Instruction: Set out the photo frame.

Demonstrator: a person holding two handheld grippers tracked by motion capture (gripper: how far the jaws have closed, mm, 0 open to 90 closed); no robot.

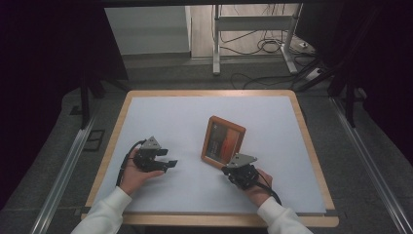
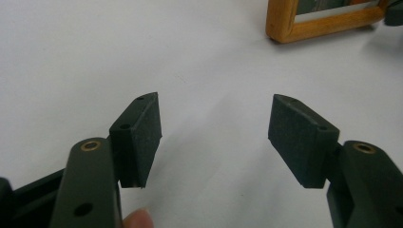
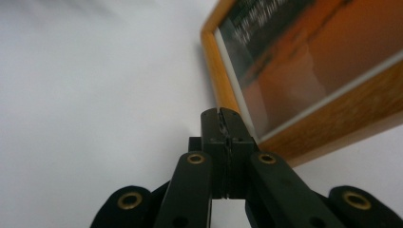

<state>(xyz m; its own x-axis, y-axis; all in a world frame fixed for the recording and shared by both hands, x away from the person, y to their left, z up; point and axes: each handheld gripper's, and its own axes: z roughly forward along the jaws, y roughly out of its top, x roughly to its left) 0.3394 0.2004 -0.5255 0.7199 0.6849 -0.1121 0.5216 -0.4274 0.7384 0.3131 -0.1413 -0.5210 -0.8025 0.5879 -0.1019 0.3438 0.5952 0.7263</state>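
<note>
A wooden picture frame (image 1: pixel 223 142) lies on the white table (image 1: pixel 195 117), a little right of the middle, with an orange and dark picture under its glass. The right claw (image 1: pixel 228 169) sits at the frame's near edge, its jaws pressed together with nothing between them, their tips just beside the frame's near left corner. The left claw (image 1: pixel 168 163) rests well to the left, near the front, its jaws spread wide over bare table, holding nothing.
</note>
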